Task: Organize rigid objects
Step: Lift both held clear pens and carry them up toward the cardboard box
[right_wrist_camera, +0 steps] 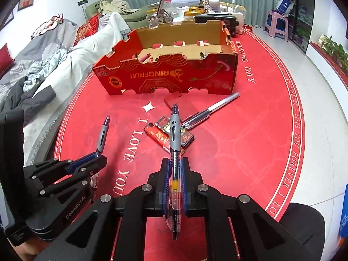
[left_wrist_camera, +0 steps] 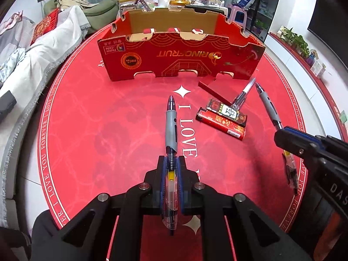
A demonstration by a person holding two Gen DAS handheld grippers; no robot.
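Pens fill both grippers above a round red mat (left_wrist_camera: 108, 130) printed with white lettering. The left gripper (left_wrist_camera: 171, 163) has its fingers clamped on the clear barrel of a grey-gripped pen (left_wrist_camera: 171, 126), whose tip points away toward the cardboard box (left_wrist_camera: 180, 63); the barrel runs back between the blue pads and out behind them. The right gripper (right_wrist_camera: 175, 165) is closed the same way on a second grey-gripped pen (right_wrist_camera: 175, 130), tip forward, lifted clear of the mat and crossing over the things that lie below it in that view. The open red box stands at the far side of the mat, its printed front wall facing the cameras. Between the box and the grippers lie a red lighter (left_wrist_camera: 219, 124) and a small patterned packet (left_wrist_camera: 228, 111), touching each other, with a clear pen with a white end (left_wrist_camera: 243, 93) resting across the packet. A flat dark red card (left_wrist_camera: 214, 89) lies just in front of the box. A sofa with blankets (left_wrist_camera: 32, 61) stands to the left of the mat.
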